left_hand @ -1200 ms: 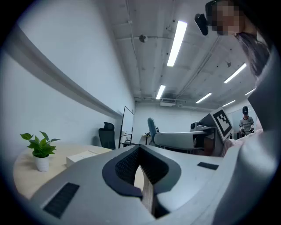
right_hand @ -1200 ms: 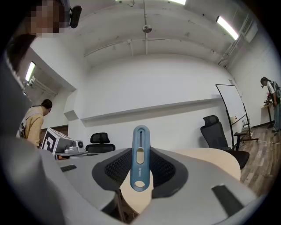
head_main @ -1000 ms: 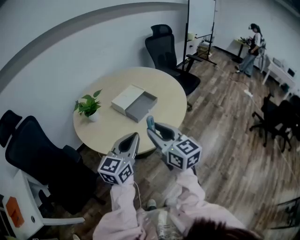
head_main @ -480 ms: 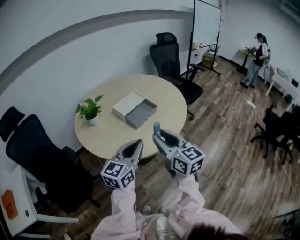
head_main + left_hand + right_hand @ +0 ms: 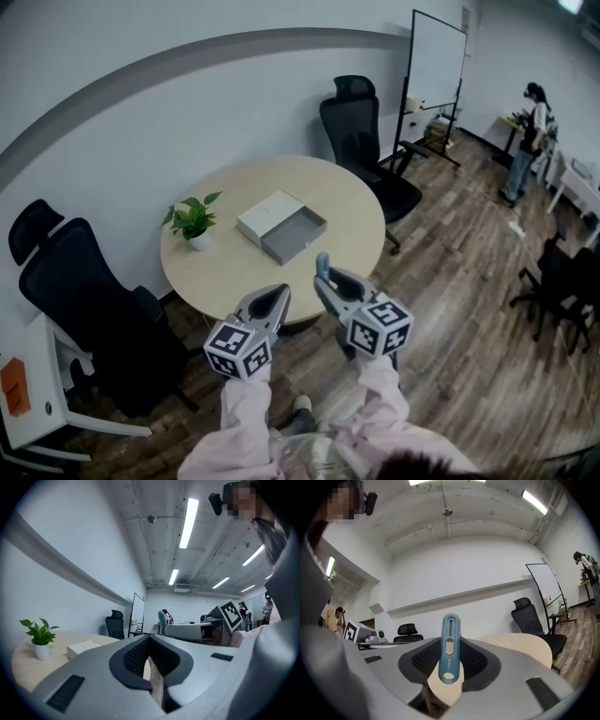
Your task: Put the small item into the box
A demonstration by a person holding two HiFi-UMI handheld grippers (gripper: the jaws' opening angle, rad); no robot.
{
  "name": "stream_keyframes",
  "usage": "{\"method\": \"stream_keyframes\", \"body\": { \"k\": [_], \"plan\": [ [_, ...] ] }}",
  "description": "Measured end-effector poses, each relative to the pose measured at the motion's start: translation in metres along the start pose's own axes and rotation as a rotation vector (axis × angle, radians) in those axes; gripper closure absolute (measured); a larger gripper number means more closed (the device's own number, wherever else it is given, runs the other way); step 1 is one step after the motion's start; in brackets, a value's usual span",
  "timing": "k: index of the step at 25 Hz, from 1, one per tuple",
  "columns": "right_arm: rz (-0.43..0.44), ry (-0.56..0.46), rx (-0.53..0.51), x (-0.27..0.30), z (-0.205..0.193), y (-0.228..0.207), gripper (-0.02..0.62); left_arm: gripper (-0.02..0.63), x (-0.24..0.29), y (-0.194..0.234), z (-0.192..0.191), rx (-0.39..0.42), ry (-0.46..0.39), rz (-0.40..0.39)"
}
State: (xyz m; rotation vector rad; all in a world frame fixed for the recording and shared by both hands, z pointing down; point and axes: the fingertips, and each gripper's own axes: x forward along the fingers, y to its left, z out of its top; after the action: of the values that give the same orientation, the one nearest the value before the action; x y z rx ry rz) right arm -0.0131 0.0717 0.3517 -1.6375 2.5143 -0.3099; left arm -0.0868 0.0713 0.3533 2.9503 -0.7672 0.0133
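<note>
right claw (image 5: 450,660): clamps blue item (image 5: 450,637), upright between jaws | left claw (image 5: 150,648): closed

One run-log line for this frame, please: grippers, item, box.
right gripper: shut on blue item | left gripper: shut, empty | box: open on round table | step: item not yet in box

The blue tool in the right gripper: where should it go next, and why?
Probably carry the right gripper forward over the table toward the open box. Its jaws are shut on the blue tool, and the box lies farther off, mid-table.
</note>
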Motion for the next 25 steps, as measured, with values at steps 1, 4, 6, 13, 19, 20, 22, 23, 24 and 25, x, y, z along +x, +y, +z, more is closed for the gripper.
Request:
{"method": "stream_keyframes", "body": {
  "k": [1,4,6,13,19,20,22,23,24,25],
  "plan": [
    [0.000,0.003,0.003,0.002,-0.001,-0.002,0.469,0.597,0.002,0.002,-0.001,-0.002,0.000,0.001],
    [0.001,0.015,-0.007,0.008,-0.004,-0.010,0.469,0.597,0.014,0.009,-0.003,-0.016,-0.010,0.002],
    [-0.004,0.021,-0.016,0.011,-0.003,-0.019,0.469,0.597,0.025,0.011,-0.004,-0.023,-0.013,-0.006],
    [-0.036,0.042,-0.010,0.018,-0.003,-0.050,0.469,0.597,0.060,0.015,-0.004,-0.009,0.011,-0.068],
    [-0.051,0.047,-0.008,0.036,-0.002,-0.068,0.469,0.597,0.080,0.029,-0.009,-0.018,0.027,-0.087],
    [-0.053,0.050,-0.008,0.039,-0.003,-0.070,0.469,0.597,0.083,0.032,-0.010,-0.019,0.028,-0.089],
    [-0.057,0.059,-0.010,0.046,-0.005,-0.074,0.469,0.597,0.088,0.039,-0.012,-0.025,0.030,-0.092],
    [-0.059,0.064,-0.012,0.050,-0.006,-0.075,0.469,0.597,0.089,0.042,-0.012,-0.028,0.030,-0.092],
    [-0.060,0.068,-0.014,0.054,-0.006,-0.076,0.469,0.597,0.091,0.046,-0.013,-0.032,0.029,-0.092],
    [-0.061,0.071,-0.015,0.057,-0.007,-0.078,0.469,0.597,0.093,0.049,-0.014,-0.036,0.030,-0.092]
  ]
}}
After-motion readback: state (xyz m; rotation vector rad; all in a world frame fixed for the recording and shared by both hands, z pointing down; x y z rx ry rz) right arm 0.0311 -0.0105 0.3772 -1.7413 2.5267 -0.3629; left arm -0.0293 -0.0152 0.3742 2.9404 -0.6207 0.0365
